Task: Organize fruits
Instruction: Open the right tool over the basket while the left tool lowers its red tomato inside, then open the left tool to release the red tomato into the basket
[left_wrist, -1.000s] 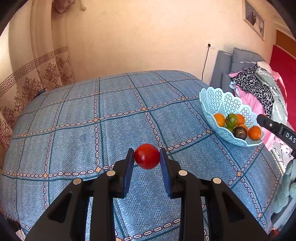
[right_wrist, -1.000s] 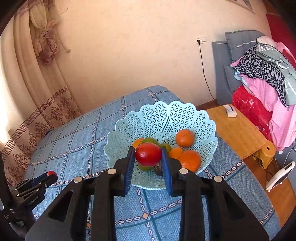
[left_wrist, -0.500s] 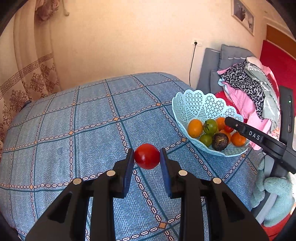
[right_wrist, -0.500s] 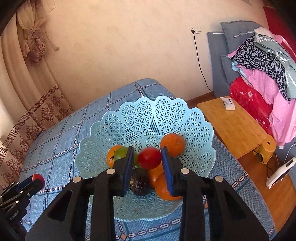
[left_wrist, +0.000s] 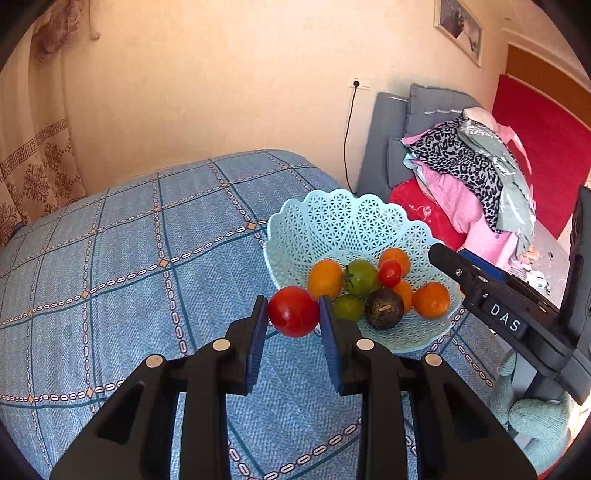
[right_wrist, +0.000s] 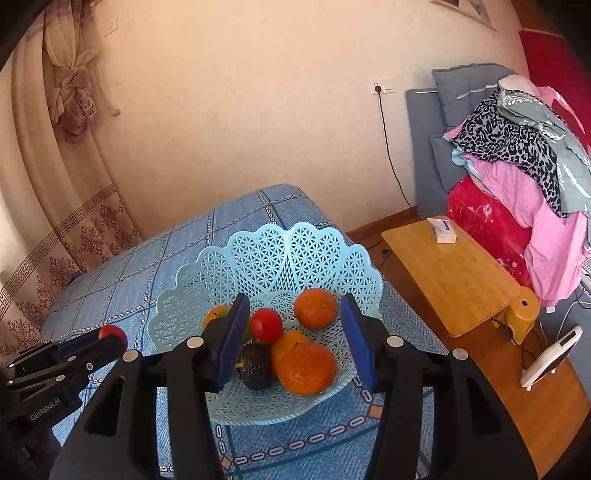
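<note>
A red tomato (left_wrist: 293, 311) is clamped between the pads of the left tongs (left_wrist: 293, 317), held above the blue checked bed cover (left_wrist: 122, 266) just beside the near rim of the light-blue lattice basket (left_wrist: 332, 218). The basket rests on the bed and contains oranges, green fruits, a dark avocado (right_wrist: 255, 367) and a second, smaller red tomato (right_wrist: 266, 325). The right tongs (right_wrist: 293, 339) stand spread wide over the basket, gripping nothing, the small tomato lying free below them. A wooden worktop (right_wrist: 454, 273) stands beside the bed.
</note>
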